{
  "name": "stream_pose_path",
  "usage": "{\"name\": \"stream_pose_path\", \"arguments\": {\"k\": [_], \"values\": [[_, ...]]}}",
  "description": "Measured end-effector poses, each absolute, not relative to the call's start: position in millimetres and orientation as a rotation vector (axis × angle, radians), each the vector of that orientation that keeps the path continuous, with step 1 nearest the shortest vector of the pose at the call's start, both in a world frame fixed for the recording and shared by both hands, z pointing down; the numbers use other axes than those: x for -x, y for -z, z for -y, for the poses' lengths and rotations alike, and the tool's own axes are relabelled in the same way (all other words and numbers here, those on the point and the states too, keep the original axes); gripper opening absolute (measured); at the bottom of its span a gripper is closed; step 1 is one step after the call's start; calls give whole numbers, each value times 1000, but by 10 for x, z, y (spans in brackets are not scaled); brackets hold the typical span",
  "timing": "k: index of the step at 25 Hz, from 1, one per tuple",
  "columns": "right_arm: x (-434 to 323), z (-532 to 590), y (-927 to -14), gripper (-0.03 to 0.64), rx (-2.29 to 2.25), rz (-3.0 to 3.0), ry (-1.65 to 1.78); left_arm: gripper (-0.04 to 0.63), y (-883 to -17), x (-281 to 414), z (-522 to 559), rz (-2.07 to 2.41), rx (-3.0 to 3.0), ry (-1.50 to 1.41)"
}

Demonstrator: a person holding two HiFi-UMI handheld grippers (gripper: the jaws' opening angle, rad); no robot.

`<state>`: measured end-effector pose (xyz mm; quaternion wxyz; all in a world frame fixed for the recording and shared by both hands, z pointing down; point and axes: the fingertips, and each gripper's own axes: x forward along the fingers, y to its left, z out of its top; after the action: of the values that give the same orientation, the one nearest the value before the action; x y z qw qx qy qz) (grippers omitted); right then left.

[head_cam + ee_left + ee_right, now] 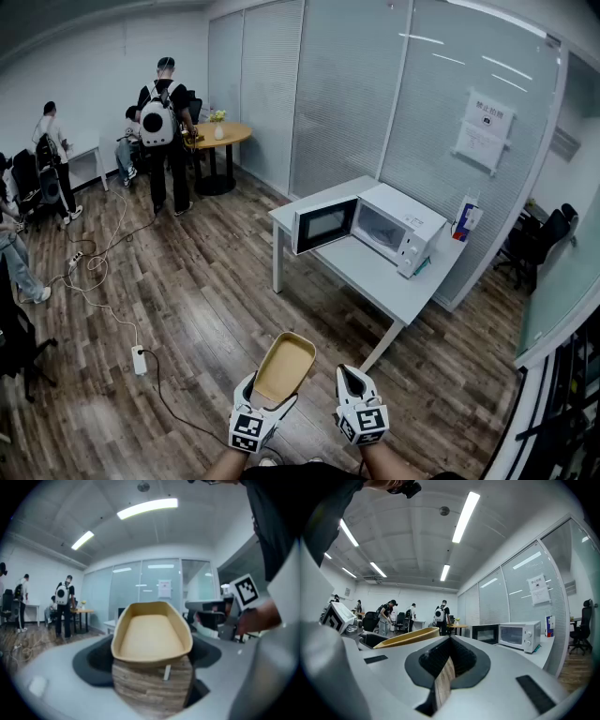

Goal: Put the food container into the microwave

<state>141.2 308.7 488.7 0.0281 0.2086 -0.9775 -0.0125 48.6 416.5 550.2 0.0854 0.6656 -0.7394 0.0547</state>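
White table (370,279): open microwave (401,231), carton (466,218) maybe beside; left claw (271,396) holds container (286,366).

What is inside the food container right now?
Nothing: the food container shows a bare tan floor and walls, with no lid. Its underside, down between the jaws of the left gripper, is hidden.

Pretty clearly an office, kind of an open shared room. Well ahead of the fingers (351,381) of the right gripper (353,372) there's a white table (375,277) with a microwave (401,228), set against a glass partition wall (347,94) with blinds and a paper notice (484,129) stuck on it. Far ahead and left of the fingers, people (161,117) with backpacks stand around a round wooden table (223,134) and desks. Swivel chairs (544,239) sit off to the right, a power strip (139,359) trails cable over the wood-look floor (206,300), and strip lights (464,515) run overhead.
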Motion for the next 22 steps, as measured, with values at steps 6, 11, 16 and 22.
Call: {"name": "stream_pose_path", "arguments": {"k": [6,11,16,22], "values": [[-1452,-3057,-4875,6,-647,3014,54,468,-5483,-559,-4118,2223,-1996,-222],[-1438,-3036,-4872,6,-638,3032,31,468,-5446,-592,-4038,2220,-2021,-223],[-1478,-3042,-4820,6,-656,3102,-11,468,-5451,-568,-4019,2217,-2030,-228],[-1519,-3054,-4818,6,-681,3075,-26,468,-5461,-596,-4001,2197,-2061,-222]]}}
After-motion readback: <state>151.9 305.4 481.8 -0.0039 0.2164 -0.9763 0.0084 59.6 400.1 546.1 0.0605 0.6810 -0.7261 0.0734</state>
